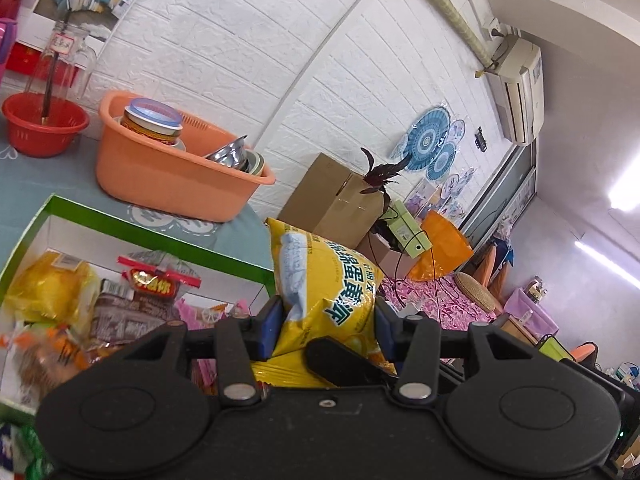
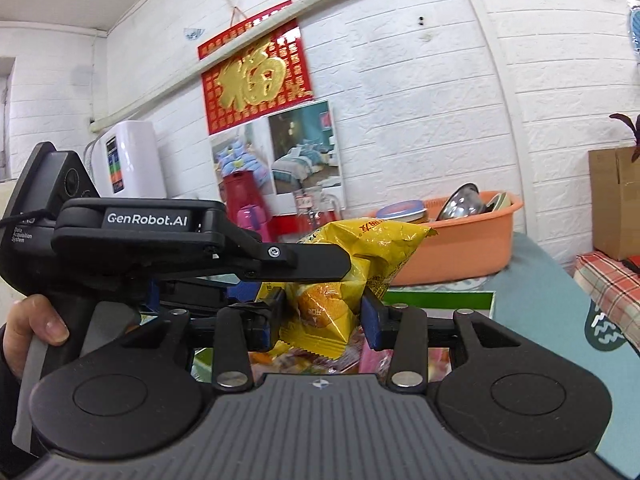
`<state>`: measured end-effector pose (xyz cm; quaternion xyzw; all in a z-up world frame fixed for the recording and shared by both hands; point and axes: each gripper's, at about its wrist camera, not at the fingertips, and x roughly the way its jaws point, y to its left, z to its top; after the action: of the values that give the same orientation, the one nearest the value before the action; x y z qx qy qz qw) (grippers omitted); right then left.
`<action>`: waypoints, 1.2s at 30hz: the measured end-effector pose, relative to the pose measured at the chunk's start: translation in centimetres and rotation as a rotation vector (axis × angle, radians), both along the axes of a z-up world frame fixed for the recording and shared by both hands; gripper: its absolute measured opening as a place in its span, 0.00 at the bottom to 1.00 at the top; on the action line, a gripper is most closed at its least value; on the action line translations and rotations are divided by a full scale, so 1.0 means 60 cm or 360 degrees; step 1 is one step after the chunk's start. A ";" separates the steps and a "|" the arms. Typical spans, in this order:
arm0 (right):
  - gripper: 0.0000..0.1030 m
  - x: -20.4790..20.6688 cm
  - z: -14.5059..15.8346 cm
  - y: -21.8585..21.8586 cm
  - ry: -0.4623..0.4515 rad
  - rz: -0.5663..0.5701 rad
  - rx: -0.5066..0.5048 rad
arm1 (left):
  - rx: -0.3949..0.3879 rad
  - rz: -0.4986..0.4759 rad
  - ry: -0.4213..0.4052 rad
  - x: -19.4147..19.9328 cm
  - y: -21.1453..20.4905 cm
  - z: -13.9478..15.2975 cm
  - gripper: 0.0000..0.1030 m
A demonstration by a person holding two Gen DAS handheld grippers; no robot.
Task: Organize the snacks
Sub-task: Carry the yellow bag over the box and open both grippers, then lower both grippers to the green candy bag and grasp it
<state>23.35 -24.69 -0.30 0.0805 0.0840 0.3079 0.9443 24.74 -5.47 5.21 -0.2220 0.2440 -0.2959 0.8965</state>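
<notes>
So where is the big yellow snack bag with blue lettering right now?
The big yellow snack bag is held up between the left gripper's blue fingers, centre of the left wrist view, just right of the green-edged snack box and below the orange plastic basin.

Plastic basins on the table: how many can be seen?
2. An orange basin holding dishes stands behind the green box; a smaller red basin stands to its left. Others may be hidden.

Yellow snack bag (image 1: 320,292) upright, lifted (crinkled top) beside green-rimmed snack box (image 1: 160,236).
</notes>
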 end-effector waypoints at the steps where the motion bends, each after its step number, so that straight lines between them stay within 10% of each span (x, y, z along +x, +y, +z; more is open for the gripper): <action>1: 0.68 0.008 -0.001 -0.003 0.0003 -0.0010 0.0002 | 0.0006 -0.0003 0.0004 0.009 -0.004 -0.002 0.49; 8: 0.69 0.063 -0.022 -0.019 0.0042 -0.0043 0.0010 | 0.0095 0.0017 0.0034 0.063 -0.025 -0.023 0.53; 11: 0.84 0.086 -0.042 -0.011 0.0096 -0.0160 -0.0089 | 0.0145 0.0113 0.0074 0.066 -0.018 -0.044 1.00; 13: 1.00 0.088 -0.053 -0.003 0.0110 -0.0266 -0.0210 | 0.0171 0.0154 0.0053 0.053 -0.007 -0.049 1.00; 29: 1.00 -0.048 -0.005 0.019 -0.0108 -0.0133 -0.0169 | 0.0152 0.0308 -0.0018 -0.120 0.074 0.011 1.00; 36: 1.00 -0.106 -0.037 0.053 0.0036 0.0047 -0.0177 | 0.0164 0.0475 0.0087 -0.205 0.134 -0.040 1.00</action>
<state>16.99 -21.49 -2.53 0.0302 0.1128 0.3157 0.9417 12.46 2.60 2.83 -0.2174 0.2474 -0.1403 0.9337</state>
